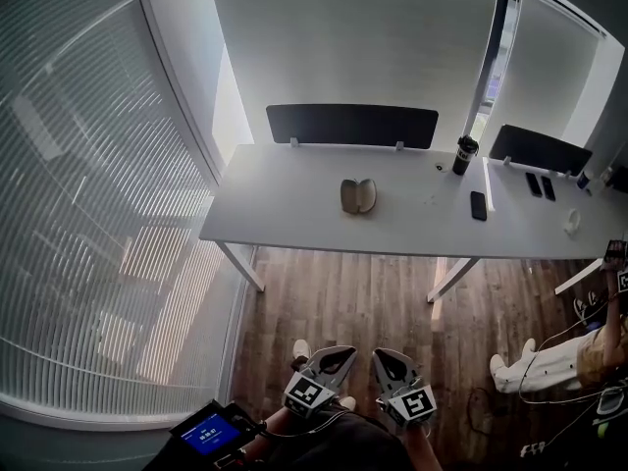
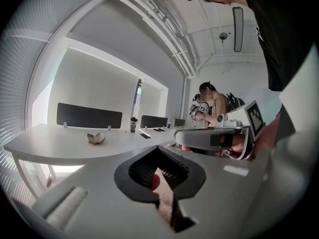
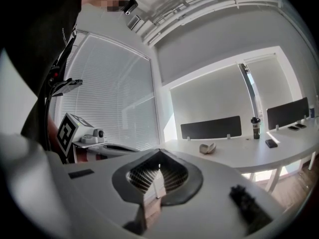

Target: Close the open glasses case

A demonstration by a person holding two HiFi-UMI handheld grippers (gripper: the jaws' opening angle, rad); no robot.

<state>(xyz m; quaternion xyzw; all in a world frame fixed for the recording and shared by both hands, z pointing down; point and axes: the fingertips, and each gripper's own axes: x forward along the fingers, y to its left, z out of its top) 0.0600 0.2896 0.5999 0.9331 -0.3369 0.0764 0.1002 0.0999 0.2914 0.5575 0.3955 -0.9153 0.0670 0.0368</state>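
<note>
The open glasses case [image 1: 358,195], beige with both halves spread, lies near the middle of the white desk [image 1: 285,209]. It also shows small and far off in the left gripper view as the case [image 2: 95,138] and in the right gripper view as the case [image 3: 207,147]. My left gripper [image 1: 339,354] and right gripper [image 1: 385,358] hang side by side close to my body, over the wooden floor and well short of the desk. Both are shut with nothing between the jaws; the tips meet in the left gripper [image 2: 158,148] and right gripper [image 3: 159,152] views.
A black bottle [image 1: 464,154] and a phone [image 1: 478,205] sit on the desk's right part. A black divider panel [image 1: 351,124] lines its far edge. A second desk [image 1: 549,180] adjoins at right, a person [image 1: 554,359] sits beside it, and blinds [image 1: 88,214] fill the left.
</note>
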